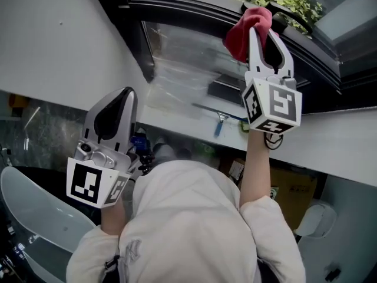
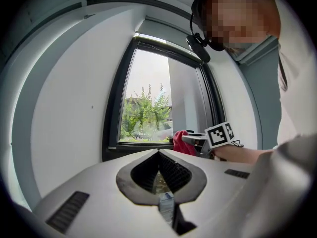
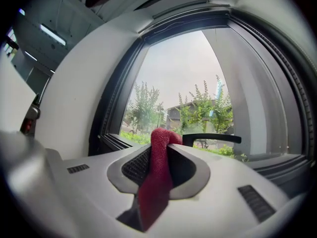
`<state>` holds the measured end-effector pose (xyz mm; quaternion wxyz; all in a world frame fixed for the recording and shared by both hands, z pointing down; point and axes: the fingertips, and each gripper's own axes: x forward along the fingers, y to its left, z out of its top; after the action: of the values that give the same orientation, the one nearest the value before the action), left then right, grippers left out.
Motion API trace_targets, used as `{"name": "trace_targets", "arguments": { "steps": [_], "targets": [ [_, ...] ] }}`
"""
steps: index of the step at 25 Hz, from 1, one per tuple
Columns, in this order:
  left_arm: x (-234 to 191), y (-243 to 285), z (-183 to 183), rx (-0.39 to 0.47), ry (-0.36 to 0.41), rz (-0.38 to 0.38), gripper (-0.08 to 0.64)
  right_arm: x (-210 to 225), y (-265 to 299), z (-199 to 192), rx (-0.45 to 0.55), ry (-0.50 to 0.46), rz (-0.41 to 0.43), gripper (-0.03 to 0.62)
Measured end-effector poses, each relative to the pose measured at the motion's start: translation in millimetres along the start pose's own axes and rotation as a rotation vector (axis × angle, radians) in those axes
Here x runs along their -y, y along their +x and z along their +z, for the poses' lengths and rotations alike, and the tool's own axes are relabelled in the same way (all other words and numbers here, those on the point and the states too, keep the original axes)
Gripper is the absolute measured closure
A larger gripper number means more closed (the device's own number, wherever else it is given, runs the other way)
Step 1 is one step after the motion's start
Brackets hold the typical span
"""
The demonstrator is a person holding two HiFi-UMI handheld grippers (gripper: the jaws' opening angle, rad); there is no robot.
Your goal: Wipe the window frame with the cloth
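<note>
**A:** What's nearest?

**B:** The person's pale sweatshirt [image 1: 182, 217], low in the head view. Just to its left is the left claw [image 1: 118, 102], held close to the body.

**A:** Is that claw open?

**B:** No. Its own view shows the two jaw tips meeting, with nothing between them. It points up toward the white wall [image 1: 59, 34] beside the window.

**A:** And the other one?

**B:** The right claw [image 3: 166, 143] is clamped on the red cloth [image 3: 158, 172]. The cloth's long axis runs along the jaws. A rounded bunch sticks out past the tips, and the rest trails back down between the jaws toward the camera.

**A:** Where is the cloth?

**B:** Up at the dark window frame [image 1: 177, 7], on the lower rail and right beside the black handle [image 3: 213, 139]. I can't tell whether it actually presses on the rail.

**A:** What's the arm doing?

**B:** The bare right forearm [image 1: 254, 170] is stretched out straight from the sleeve, well away from the body. The claw points at the frame.
</note>
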<state>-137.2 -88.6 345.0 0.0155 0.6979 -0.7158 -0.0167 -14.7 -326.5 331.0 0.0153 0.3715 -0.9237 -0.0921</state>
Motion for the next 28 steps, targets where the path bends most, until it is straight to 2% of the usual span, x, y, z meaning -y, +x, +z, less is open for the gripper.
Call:
{"name": "trace_targets", "arguments": {
  "steps": [5,10,13,18,22,28],
  "targets": [
    [-8.3,-3.5,-7.9,-0.030,-0.009,0.001,0.552,-12.6,-50.0,8.1,0.020,-0.021,0.099,0.494],
    [-10.4,-6.6,-17.4,-0.049,-0.027,-0.072,0.552,-34.3,-106.0,-7.4,-0.055,0.027,0.139,0.494],
    [-11.4,-11.1,-18.0,-0.051,-0.035,-0.142,0.552,-49.4,-141.0,-19.6,-0.115,0.094,0.104,0.494],
    [-19.5,-55.4,-2.1,-0.062,-0.048,-0.239,0.552,-90.4,-210.4,-15.6,-0.205,0.193,-0.036,0.494],
    [-32.7,-85.6,-13.7,-0.101,-0.057,-0.249,0.552,-115.4,-243.0,-23.2,-0.248,0.282,-0.103,0.494],
    [-43.5,-104.7,-35.3,-0.137,-0.068,-0.241,0.552,-138.0,-254.9,-32.4,-0.271,0.275,-0.097,0.494]
  ]
}}
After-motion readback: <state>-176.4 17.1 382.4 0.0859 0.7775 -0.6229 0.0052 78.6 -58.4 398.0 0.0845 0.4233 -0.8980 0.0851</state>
